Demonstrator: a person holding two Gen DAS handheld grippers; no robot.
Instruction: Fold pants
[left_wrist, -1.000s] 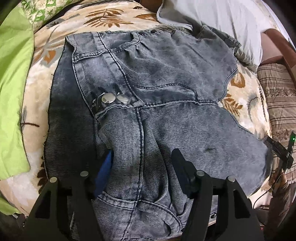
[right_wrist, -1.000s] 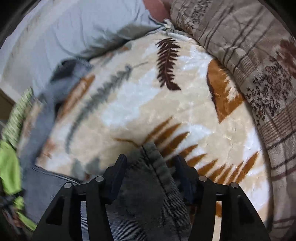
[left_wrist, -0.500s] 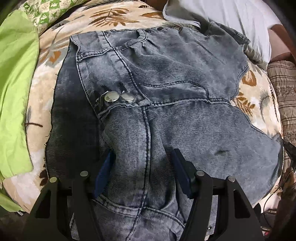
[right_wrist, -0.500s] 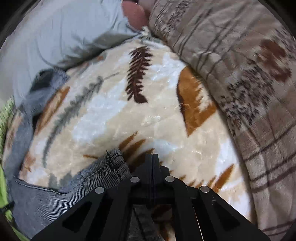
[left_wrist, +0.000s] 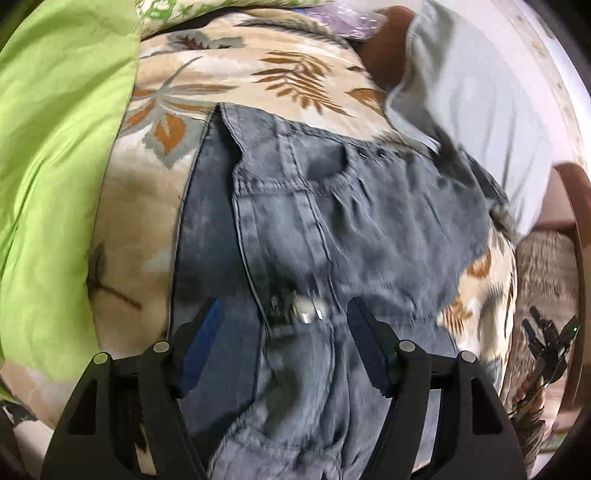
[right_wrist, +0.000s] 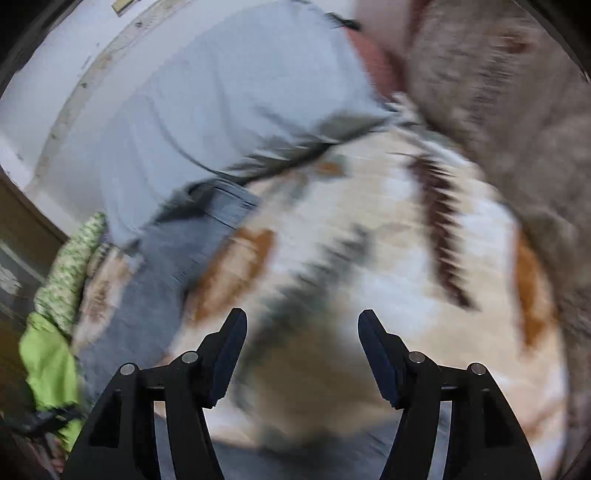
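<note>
Right wrist view: right gripper (right_wrist: 302, 325) has let go the pants (left_wrist: 332, 229), jaws opening, empty over the blanket (right_wrist: 388, 240). Left gripper (left_wrist: 282, 314) jaws opening too, denim between them unpinched. Fold laid.

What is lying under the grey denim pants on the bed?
The pants lie on a cream blanket with a leaf print, which shows around their edges. A pale grey cloth touches their far corner. What the denim covers cannot be seen.
</note>
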